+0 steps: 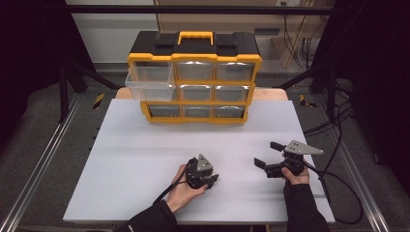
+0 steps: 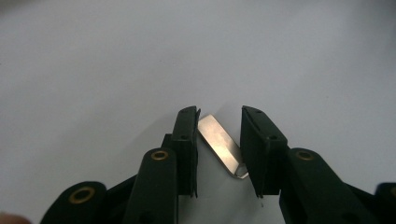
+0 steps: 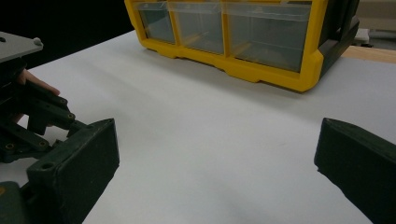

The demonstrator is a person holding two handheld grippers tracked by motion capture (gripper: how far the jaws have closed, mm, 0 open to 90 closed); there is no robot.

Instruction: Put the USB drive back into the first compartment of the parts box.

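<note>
A small flat metal plate [image 2: 222, 144] lies slantwise on the white table top [image 1: 135, 159]. My left gripper [image 2: 219, 112] points down at it, and the plate's two ends meet the two black pads, so the jaws are shut on it. In the high view this left gripper [image 1: 209, 181] sits near the table's front middle, held by a hand. My right gripper [image 1: 266, 153] hovers to its right, jaws wide open with nothing between them. The right gripper view shows those open jaws [image 3: 217, 135] over bare table.
A yellow and black drawer organizer [image 1: 193, 77] with clear drawers stands at the back of the table; its top-left drawer [image 1: 150, 79] is pulled out. The same organizer [image 3: 243, 42] stands ahead of the right gripper. Cables trail off the table's right side.
</note>
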